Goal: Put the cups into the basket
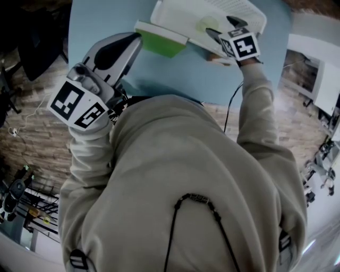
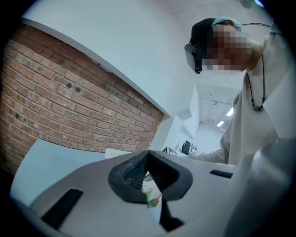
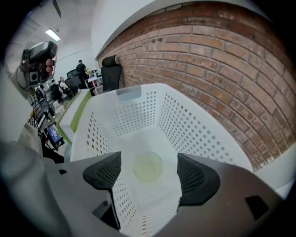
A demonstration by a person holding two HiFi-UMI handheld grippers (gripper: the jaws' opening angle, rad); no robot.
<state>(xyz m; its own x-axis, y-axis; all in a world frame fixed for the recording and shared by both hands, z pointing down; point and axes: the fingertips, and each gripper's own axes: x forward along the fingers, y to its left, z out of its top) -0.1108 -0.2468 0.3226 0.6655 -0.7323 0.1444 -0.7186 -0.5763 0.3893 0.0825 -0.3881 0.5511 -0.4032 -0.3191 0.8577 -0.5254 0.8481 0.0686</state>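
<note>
A white perforated basket (image 1: 249, 13) stands at the far side of the blue table (image 1: 95, 32). One pale green cup (image 1: 207, 24) lies on the basket's floor, seen from above as a round disc (image 3: 148, 167) in the right gripper view. My right gripper (image 1: 223, 27) hangs open over the basket (image 3: 185, 120), its jaws (image 3: 149, 162) apart with nothing between them. My left gripper (image 1: 135, 40) is held up near the table's front left, tilted towards the wall. Its pads (image 2: 134, 171) meet at the tips and hold nothing.
A white and green box (image 1: 159, 42) lies against the basket's left side and shows again as a green strip (image 3: 76, 115) beside it. A brick wall (image 2: 69, 111) runs behind the table. A cable (image 1: 231, 103) hangs off the table's front edge.
</note>
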